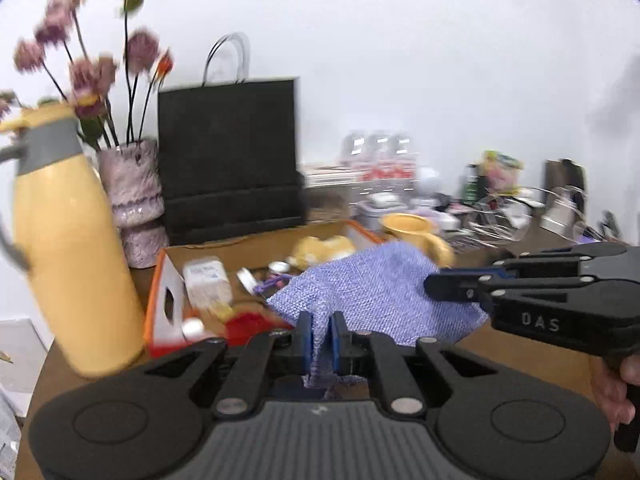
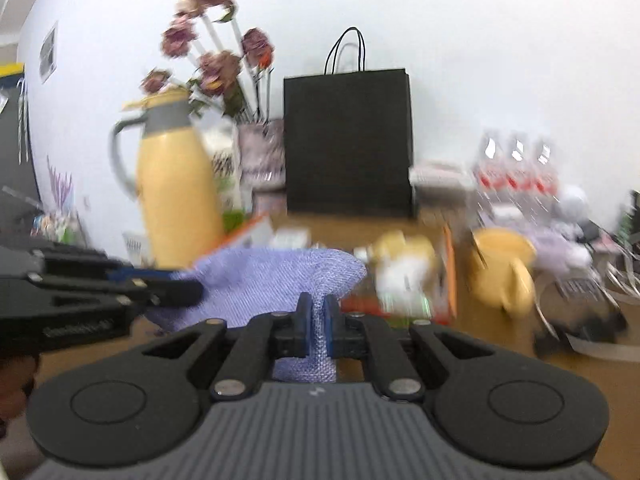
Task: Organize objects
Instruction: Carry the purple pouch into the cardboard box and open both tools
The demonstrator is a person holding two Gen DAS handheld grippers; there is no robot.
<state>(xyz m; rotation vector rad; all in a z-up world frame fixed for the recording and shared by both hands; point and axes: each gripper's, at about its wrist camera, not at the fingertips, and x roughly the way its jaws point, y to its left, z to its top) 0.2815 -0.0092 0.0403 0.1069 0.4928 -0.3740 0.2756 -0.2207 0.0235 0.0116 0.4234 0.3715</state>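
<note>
Both grippers are clamped on the same purple pouch [image 1: 372, 292]. The left gripper [image 1: 320, 334] pinches one edge of the cloth between its blue pads, and the right gripper [image 2: 316, 326] has the opposite edge. The pouch hangs stretched between them, up off the table [image 1: 532, 344], in front of the box [image 1: 256, 246].

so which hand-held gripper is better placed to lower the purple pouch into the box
Left, probably. Both grip the purple pouch, but the left hand-held gripper sits nearer the cardboard box; the right hand-held gripper is on the mug side.
</note>
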